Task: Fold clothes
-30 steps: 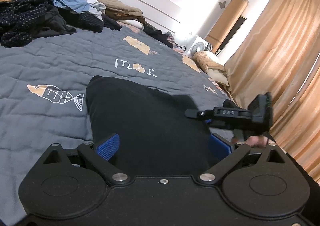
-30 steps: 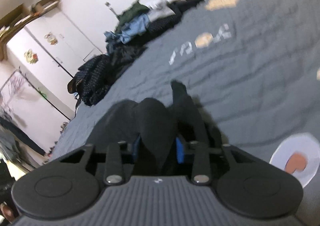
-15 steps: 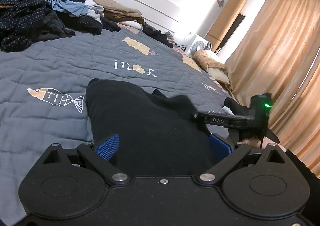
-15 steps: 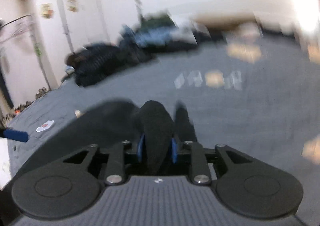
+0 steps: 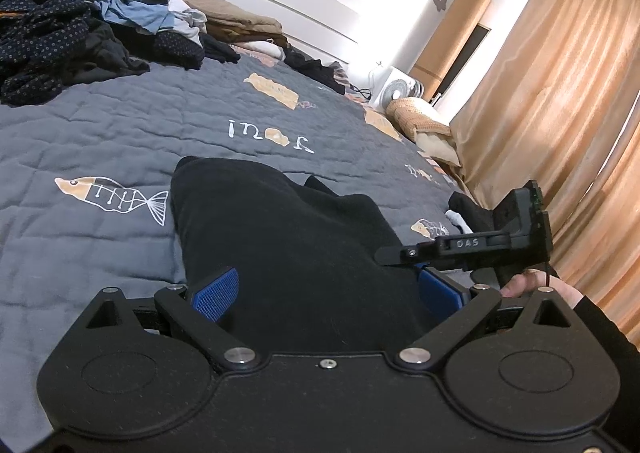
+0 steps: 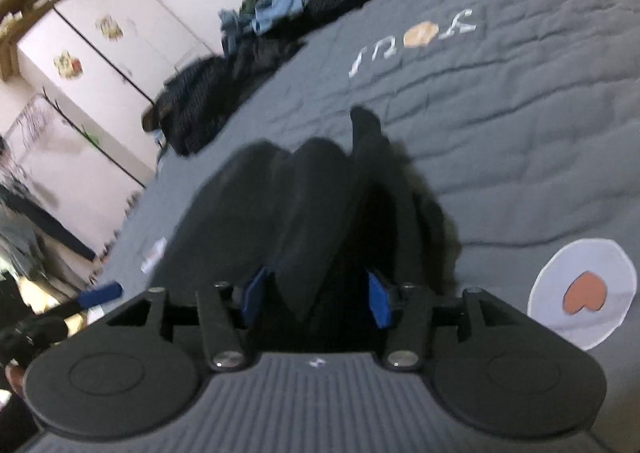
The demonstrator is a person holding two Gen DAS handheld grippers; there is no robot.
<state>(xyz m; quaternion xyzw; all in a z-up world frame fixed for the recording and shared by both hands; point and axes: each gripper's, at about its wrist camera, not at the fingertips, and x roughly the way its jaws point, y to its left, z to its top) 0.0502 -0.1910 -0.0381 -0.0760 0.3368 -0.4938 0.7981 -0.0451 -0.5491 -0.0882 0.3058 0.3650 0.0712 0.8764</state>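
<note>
The grey bed (image 5: 100,133) carries the black garment (image 5: 280,245), stretching ahead of both grippers. The left gripper (image 5: 328,293) stands wide apart around it, unmoved. The right gripper (image 6: 316,293) has just been opening; the cloth fold between its pads seems barely touched now.

Before you spreads a grey quilt (image 5: 100,141) stitched with a fish (image 5: 112,195). Far right you see a white fan (image 5: 394,87), tan curtains (image 5: 560,101) and a wicker basket (image 5: 416,119).
</note>
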